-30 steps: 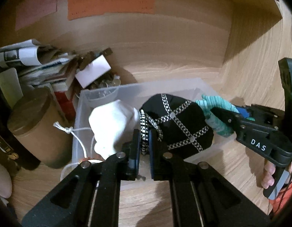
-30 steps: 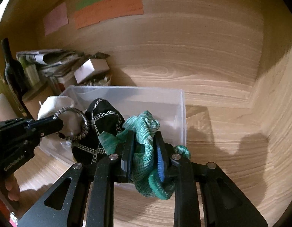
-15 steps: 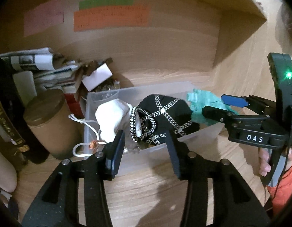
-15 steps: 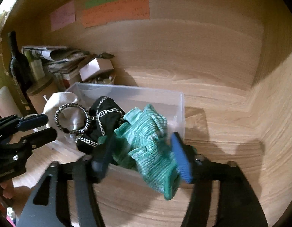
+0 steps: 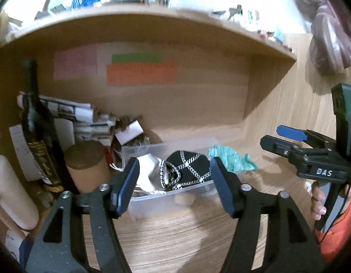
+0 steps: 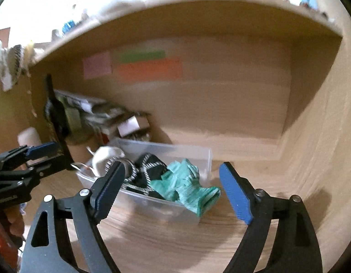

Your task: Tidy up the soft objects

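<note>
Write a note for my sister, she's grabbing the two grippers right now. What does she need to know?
Left gripper: jaws open, empty, in front of the clear bin.
Right gripper: jaws open, empty, also facing the bin.
In the bin: white cloth, black chain-pattern pouch, green knit piece.
Done: all three soft things are in the bin.
Left: the green piece droops over the bin's front rim; it probably wants tucking in.
</note>
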